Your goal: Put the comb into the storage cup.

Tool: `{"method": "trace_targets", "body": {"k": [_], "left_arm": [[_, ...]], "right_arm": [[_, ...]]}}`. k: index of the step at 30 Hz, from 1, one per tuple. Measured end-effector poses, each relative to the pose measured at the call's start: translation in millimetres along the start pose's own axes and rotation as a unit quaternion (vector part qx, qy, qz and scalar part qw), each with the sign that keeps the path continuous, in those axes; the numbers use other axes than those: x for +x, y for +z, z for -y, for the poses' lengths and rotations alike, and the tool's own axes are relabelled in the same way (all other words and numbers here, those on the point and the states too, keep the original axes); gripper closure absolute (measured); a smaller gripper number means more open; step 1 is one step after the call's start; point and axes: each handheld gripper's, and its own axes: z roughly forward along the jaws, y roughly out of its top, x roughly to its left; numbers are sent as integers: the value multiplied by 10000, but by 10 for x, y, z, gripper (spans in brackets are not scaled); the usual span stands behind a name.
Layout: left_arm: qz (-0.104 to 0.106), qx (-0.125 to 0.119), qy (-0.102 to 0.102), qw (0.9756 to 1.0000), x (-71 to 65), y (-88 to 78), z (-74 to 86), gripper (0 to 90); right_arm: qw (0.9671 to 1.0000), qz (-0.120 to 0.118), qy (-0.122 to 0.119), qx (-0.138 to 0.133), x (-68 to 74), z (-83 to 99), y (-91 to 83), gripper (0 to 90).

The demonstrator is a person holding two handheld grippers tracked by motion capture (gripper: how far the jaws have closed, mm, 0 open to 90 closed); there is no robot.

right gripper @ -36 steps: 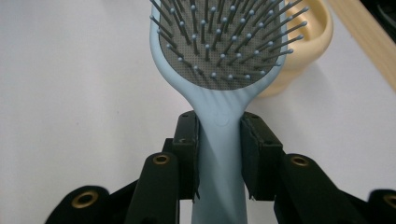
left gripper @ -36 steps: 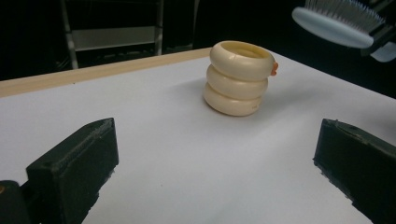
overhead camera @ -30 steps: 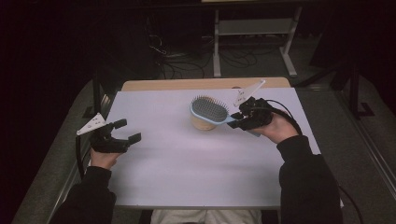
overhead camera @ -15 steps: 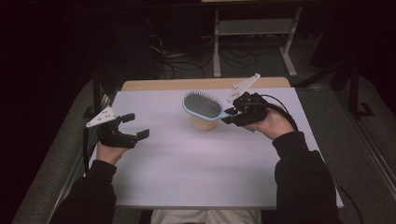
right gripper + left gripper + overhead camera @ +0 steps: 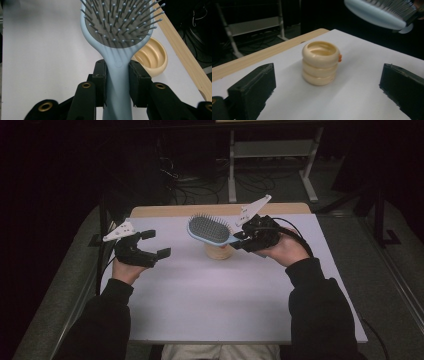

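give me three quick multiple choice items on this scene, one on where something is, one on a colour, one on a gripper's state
1. Where is the hairbrush relative to the cup?
A. lying flat on the table beside it
B. held in the air above it
C. standing inside it

2. What colour is the hairbrush's body?
A. light blue
B. red
C. green

3. What state is the left gripper in?
A. shut on the cup
B. shut on the hairbrush
C. open, holding nothing

Answers:
1. B, since the high view shows the brush head over the cup, and the left gripper view shows it up in the air, clear of the rim.
2. A, since the handle and the back of the head are pale blue in the right gripper view.
3. C, since its jaws stand wide apart on either side of the cup, touching nothing, while the right gripper clamps the brush handle.
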Motion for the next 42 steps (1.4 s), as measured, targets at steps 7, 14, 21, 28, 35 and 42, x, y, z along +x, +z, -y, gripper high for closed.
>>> {"method": "trace_targets", "body": {"k": [7, 14, 21, 28, 35, 42], "left_arm": [[193, -3, 26, 9998, -66, 121, -162, 30], [346, -64, -58, 9994, -119, 207, -238, 30], [468, -149, -127, 9987, -181, 305, -305, 30], [640, -326, -362, 9968, -222, 401, -378, 30], [724, -450, -596, 9946, -258, 493, -442, 30], [696, -525, -948, 9917, -271, 609, -474, 31]], "right_arm": [[9999, 53, -73, -55, 17, -46, 10, 682], [9999, 74, -89, -101, 19, -94, 23, 682], [9998, 97, -76, -127, 12, -121, 56, 681], [9998, 126, -90, -145, 15, -141, 94, 682], [9997, 156, -104, -151, 19, -147, 127, 682], [9996, 220, -111, -142, 20, -137, 155, 682]]}}
